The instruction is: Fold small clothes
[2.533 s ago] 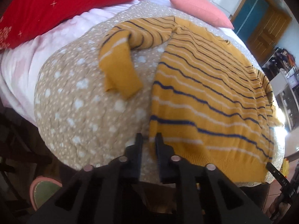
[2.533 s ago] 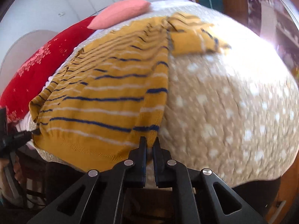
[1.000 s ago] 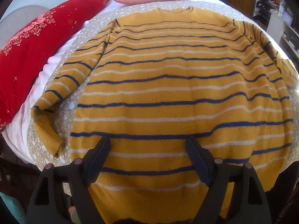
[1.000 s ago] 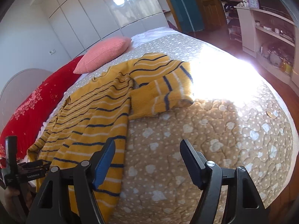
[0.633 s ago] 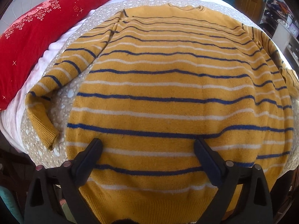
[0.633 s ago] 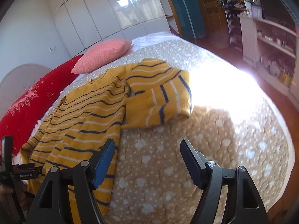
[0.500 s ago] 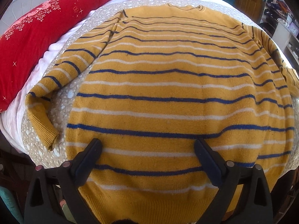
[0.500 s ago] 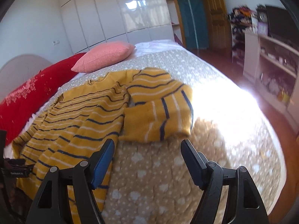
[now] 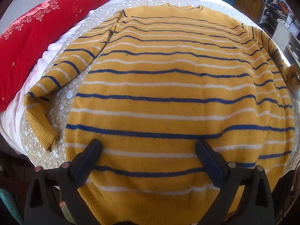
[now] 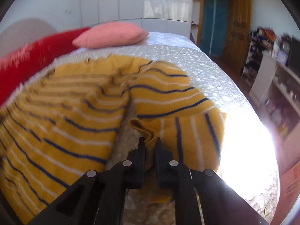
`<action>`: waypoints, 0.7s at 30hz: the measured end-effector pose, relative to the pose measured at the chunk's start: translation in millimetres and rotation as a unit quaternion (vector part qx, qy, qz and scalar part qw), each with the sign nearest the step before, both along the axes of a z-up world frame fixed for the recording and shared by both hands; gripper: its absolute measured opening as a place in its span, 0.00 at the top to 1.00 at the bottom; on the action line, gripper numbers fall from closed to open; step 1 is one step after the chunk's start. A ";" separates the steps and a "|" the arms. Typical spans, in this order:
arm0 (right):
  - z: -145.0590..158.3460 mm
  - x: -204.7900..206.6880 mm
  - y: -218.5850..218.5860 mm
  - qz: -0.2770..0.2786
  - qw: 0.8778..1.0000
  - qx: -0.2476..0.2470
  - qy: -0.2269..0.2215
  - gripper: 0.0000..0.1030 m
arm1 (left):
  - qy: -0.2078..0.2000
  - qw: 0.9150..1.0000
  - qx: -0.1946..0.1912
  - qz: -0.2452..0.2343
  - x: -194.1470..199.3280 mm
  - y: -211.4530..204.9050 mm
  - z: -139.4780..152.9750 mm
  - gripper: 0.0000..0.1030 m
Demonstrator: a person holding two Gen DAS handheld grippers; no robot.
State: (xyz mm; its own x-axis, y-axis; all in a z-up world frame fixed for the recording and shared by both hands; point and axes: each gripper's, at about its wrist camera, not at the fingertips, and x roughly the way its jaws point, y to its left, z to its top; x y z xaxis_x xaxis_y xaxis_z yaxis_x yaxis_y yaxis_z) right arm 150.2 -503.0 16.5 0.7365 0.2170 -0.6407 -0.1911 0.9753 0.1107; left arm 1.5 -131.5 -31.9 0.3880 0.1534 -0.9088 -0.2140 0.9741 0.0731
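A mustard-yellow sweater [image 9: 168, 93] with blue and white stripes lies spread flat on the bed, hem toward me. Its left sleeve [image 9: 56, 86] lies out to the side, cuff near the bed edge. My left gripper [image 9: 148, 150] is open and empty, hovering over the hem. In the right wrist view the same sweater [image 10: 65, 116] shows with its right sleeve [image 10: 178, 112] bent back on itself. My right gripper [image 10: 150, 146] is shut on that sleeve's cuff [image 10: 148, 135].
The bed has a beige dotted quilt [image 9: 56, 112] [image 10: 215, 78]. A red pillow [image 9: 37, 33] and a pink pillow [image 10: 110, 34] lie at its head. Shelves and a wooden door [image 10: 236, 28] stand to the right. Bright sunlight washes out the quilt's right side.
My right gripper has moved down and forward to the folded right sleeve and closed on its cuff. My left gripper stays open over the hem, almost unmoved.
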 end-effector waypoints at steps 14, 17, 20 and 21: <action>12.2 -64.1 -191.3 -0.314 0.939 0.140 -0.028 0.53 | -0.008 1.000 0.000 0.005 -0.9 0.1 -0.8 0.01; 4.6 -77.3 -185.5 -0.289 0.929 0.228 -0.035 0.37 | -0.006 1.000 0.001 0.006 -1.0 0.2 -0.6 0.01; -13.3 -81.3 -175.1 -0.263 0.900 0.346 -0.021 0.37 | -0.006 1.000 0.000 0.007 -1.7 -0.2 -0.5 0.01; -20.6 -85.1 -172.2 -0.261 0.889 0.375 -0.019 0.37 | -0.006 1.000 0.000 0.006 -1.9 -0.6 -0.3 0.01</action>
